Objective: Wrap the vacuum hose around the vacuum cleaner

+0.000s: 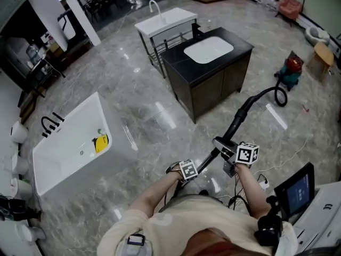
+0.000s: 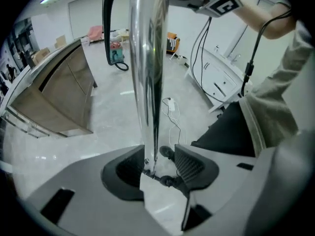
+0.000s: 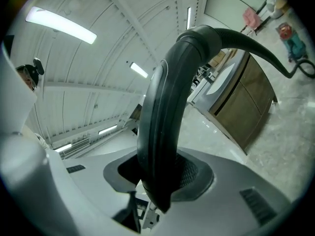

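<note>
The red and green vacuum cleaner [image 1: 290,71] stands on the floor at the far right. Its black hose [image 1: 269,94] loops from it to the curved black handle [image 1: 225,144], which joins a chrome tube [image 1: 208,159]. My right gripper [image 1: 237,156] is shut on that handle [image 3: 165,107], with a pad pressed on each side of it [image 3: 157,181]. My left gripper [image 1: 187,169] is at the tube's lower end. The tube [image 2: 147,82] stands between its jaws [image 2: 158,166] against the left pad, and a gap shows beside the right pad. The cleaner [image 2: 116,53] is small in the distance.
A dark vanity cabinet [image 1: 213,84] with a white basin stands ahead, between me and a white sink stand [image 1: 165,23]. A white bathtub [image 1: 74,143] lies at the left. White cables [image 1: 282,161] trail on the marble floor, and a screen [image 1: 298,188] is at my right.
</note>
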